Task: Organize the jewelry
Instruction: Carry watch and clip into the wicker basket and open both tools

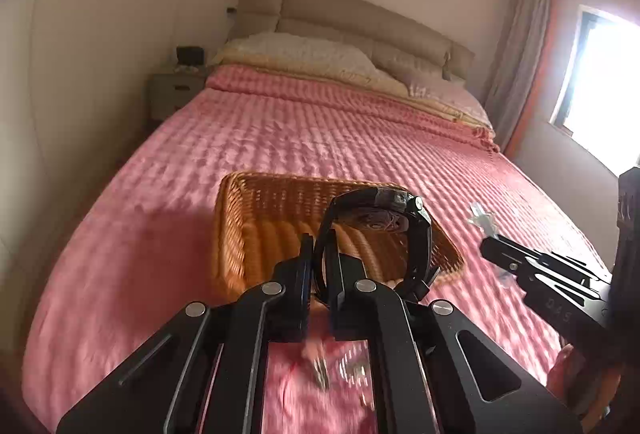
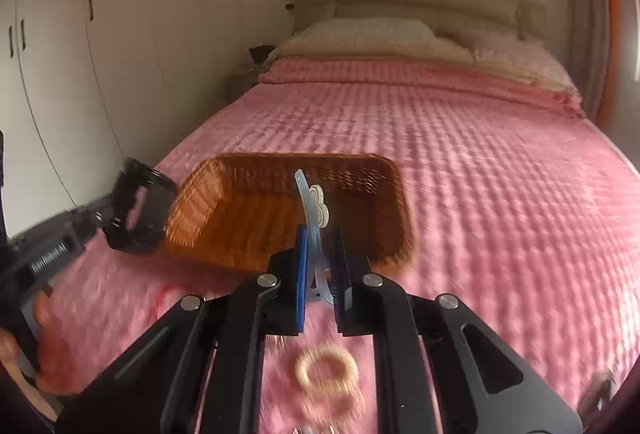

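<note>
My left gripper (image 1: 320, 258) is shut on the strap of a black wristwatch (image 1: 380, 230) and holds it above the near edge of an orange wicker basket (image 1: 248, 218) on the pink bedspread. My right gripper (image 2: 320, 254) is shut on a pale blue hair clip (image 2: 314, 207) with a white flower shape, just in front of the same basket (image 2: 360, 177). The left gripper with the watch (image 2: 138, 209) shows at the left of the right wrist view. The right gripper with the clip (image 1: 486, 220) shows at the right of the left wrist view.
A cream ring-shaped bracelet (image 2: 326, 372) lies on the bedspread below my right gripper. Small blurred metal pieces (image 1: 322, 374) lie below my left gripper. Pillows (image 1: 304, 51) and a headboard are at the far end. A nightstand (image 1: 172, 91) and wardrobes (image 2: 120, 33) stand to the left.
</note>
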